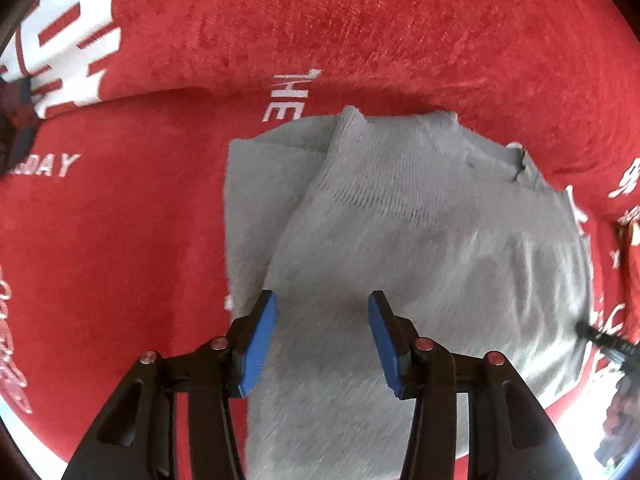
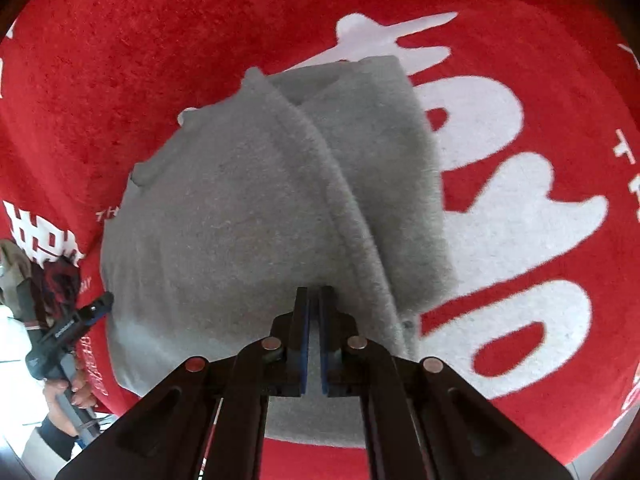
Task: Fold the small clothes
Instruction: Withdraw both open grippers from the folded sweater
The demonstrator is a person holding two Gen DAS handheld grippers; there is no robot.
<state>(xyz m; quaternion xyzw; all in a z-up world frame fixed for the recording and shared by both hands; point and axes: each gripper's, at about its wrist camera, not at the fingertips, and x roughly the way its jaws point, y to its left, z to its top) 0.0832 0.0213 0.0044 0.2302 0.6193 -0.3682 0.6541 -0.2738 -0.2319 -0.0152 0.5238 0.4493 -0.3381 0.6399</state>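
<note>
A grey knit garment lies partly folded on a red rug, one side flap laid over its body. My left gripper hovers over the garment's near part, blue pads apart and pressing on nothing, with cloth flat below them. In the right wrist view the same garment shows a folded ridge running down its right side. My right gripper is shut, its tips at that ridge; I cannot tell whether cloth is pinched. The left gripper shows at the garment's left edge, and the right gripper at its right edge.
The red rug carries large white lettering to the right of the garment. A dark red patterned cloth lies at the rug's left edge. A person's hand holds the left tool over a pale floor.
</note>
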